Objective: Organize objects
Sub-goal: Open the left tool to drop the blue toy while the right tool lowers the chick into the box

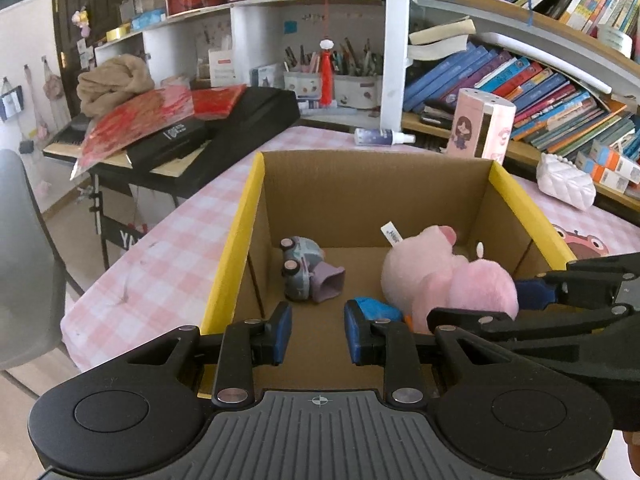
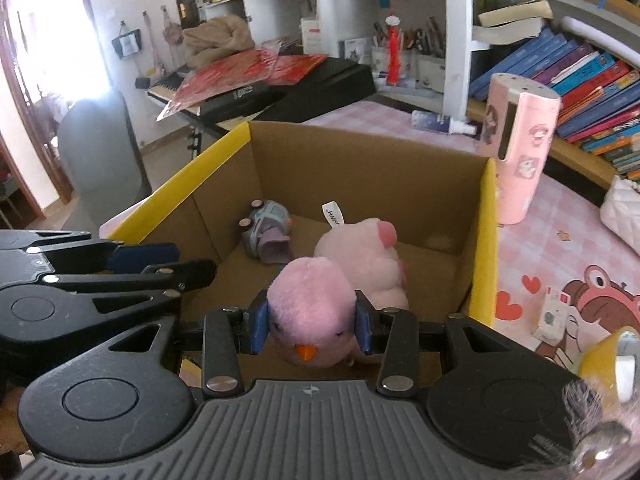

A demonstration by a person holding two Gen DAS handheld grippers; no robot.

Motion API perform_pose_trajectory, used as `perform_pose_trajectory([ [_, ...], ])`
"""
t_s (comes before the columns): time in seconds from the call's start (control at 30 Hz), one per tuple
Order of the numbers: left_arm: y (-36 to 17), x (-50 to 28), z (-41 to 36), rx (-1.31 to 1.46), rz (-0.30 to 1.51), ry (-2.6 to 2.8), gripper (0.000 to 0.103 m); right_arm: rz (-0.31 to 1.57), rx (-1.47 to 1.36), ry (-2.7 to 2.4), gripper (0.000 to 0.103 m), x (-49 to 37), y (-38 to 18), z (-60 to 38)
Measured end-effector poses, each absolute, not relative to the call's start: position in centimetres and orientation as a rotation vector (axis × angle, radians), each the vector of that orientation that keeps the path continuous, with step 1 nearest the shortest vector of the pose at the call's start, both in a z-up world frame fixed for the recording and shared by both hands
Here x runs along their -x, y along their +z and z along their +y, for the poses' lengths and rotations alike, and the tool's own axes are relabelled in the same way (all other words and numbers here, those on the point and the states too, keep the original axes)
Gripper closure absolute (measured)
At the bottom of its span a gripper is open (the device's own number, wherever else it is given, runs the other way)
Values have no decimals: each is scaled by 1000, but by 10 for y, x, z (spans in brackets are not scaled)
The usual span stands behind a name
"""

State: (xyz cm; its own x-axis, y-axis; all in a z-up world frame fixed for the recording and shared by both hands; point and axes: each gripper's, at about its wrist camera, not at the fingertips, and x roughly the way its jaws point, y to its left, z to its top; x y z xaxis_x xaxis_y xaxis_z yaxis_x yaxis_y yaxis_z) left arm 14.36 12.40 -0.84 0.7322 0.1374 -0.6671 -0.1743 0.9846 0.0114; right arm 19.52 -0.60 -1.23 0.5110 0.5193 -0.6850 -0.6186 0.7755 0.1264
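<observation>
An open cardboard box (image 1: 376, 192) with yellow flaps stands on the pink checked table; it also shows in the right wrist view (image 2: 360, 168). Inside lie a grey-blue toy car (image 1: 300, 268) on its side, a pink plush pig (image 1: 420, 264) and a blue item (image 1: 378, 308). My right gripper (image 2: 310, 322) is shut on a pink plush bird (image 2: 312, 316) with an orange beak, held over the box's near edge. The bird also shows in the left wrist view (image 1: 486, 288). My left gripper (image 1: 318, 332) is open and empty above the box's near side.
A pink cartoon container (image 2: 520, 148) stands right of the box. A spray bottle (image 1: 380, 137) lies behind it. A white quilted purse (image 1: 564, 184) and a small carton (image 2: 554, 314) lie on the right. A keyboard (image 1: 192, 136) and a grey chair (image 1: 24, 264) stand left; bookshelves (image 1: 520, 80) stand behind.
</observation>
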Motion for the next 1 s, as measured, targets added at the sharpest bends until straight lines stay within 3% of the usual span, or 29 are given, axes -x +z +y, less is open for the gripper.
perform_pose_trajectory([
  [0.17,-8,-144,130,74,727,186,73,810,141,704,64,-199,-17,-3],
  [0.23,-7,-143,132,92,719,180,63,827,146,699,64,-201,-20,-1],
  [0.4,-2,-139,130,103,680,168,50,846,125,681,57,-200,-23,-1],
  [0.57,8,-131,130,122,628,157,37,777,130,673,42,-190,-11,-5],
  [0.9,26,-101,134,146,536,148,24,600,159,565,39,-159,14,-18],
  [1.0,29,-90,136,155,511,150,21,535,174,504,35,-145,20,-24],
])
